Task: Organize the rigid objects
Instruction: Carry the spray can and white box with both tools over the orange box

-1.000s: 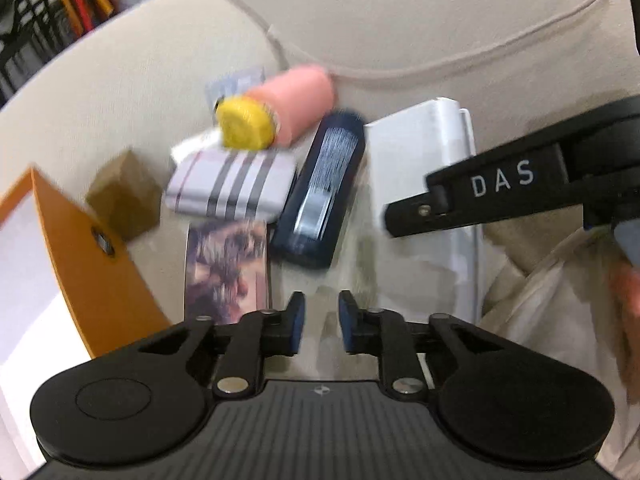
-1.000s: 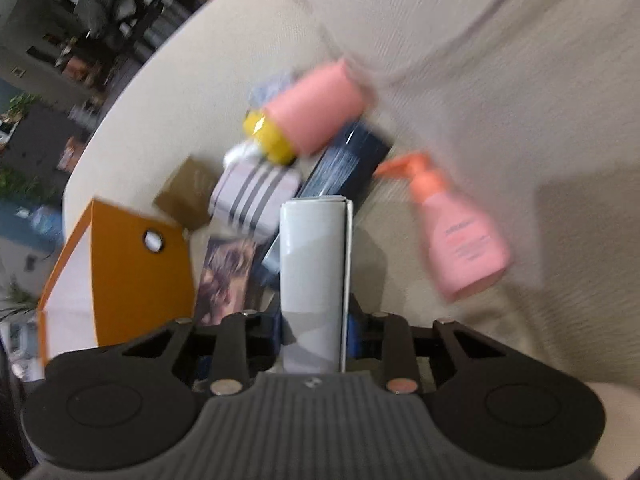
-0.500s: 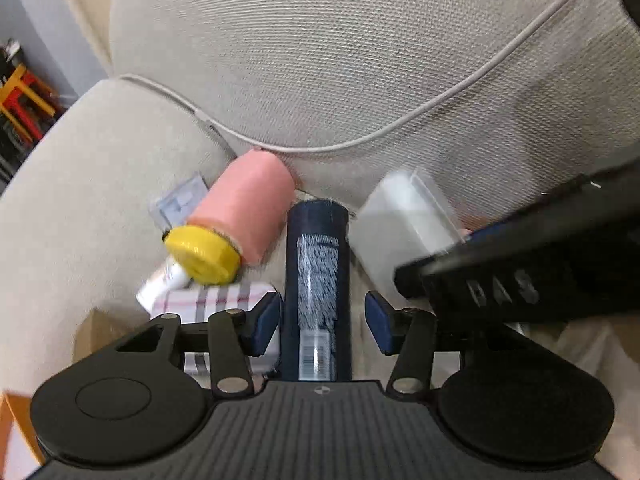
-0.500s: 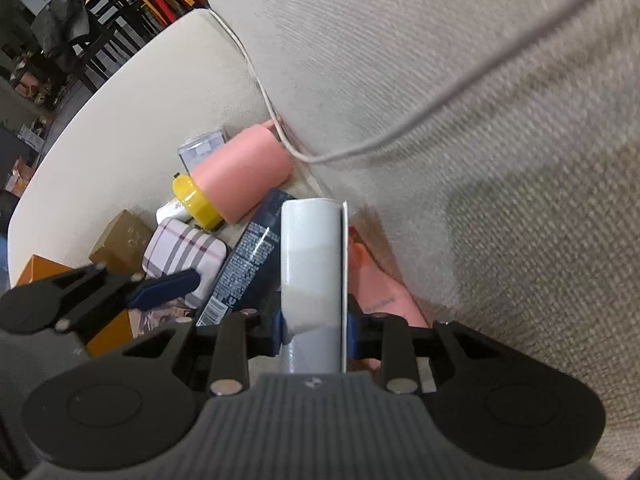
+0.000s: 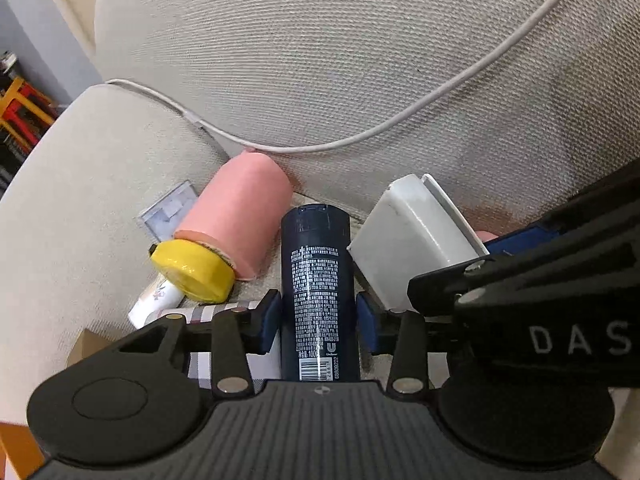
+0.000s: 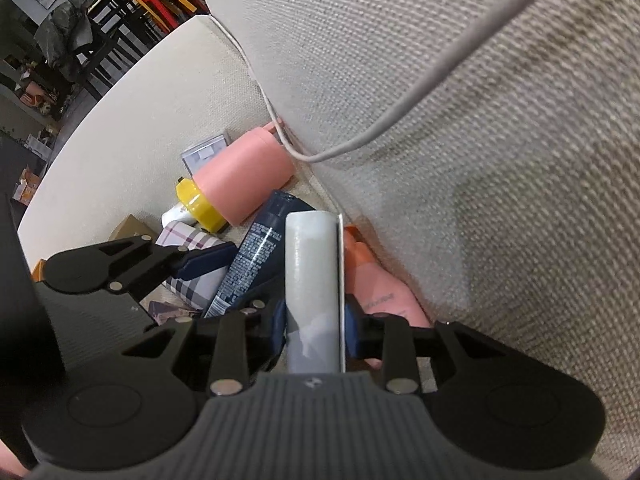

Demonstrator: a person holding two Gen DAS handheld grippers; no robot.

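A dark blue bottle [image 5: 316, 260] lies on the beige sofa seat [image 5: 80, 200], its base toward the backrest. My left gripper [image 5: 318, 320] straddles it and its jaws are closing, the blue pads [image 5: 269, 320] against the bottle's two sides. My right gripper [image 6: 314, 324] is shut on a white box [image 6: 312, 260], held just right of the blue bottle [image 6: 256, 256]; in the left wrist view the white box [image 5: 412, 232] hangs tilted over the seat. A pink bottle with a yellow cap [image 5: 244, 216] lies to the left.
The sofa backrest [image 5: 360, 60] rises close behind, with a white cable [image 5: 400, 120] draped across it. A pink pump bottle [image 6: 380, 288] lies under the white box. A plaid box [image 6: 192, 248], a brown box [image 6: 128, 232], a clear case [image 5: 168, 212] and a small white tube [image 5: 156, 300] crowd the left.
My left gripper moved in over the blue bottle, opened around it and has narrowed onto its sides. My right gripper carried the white box in toward the backrest, over the pink pump bottle.
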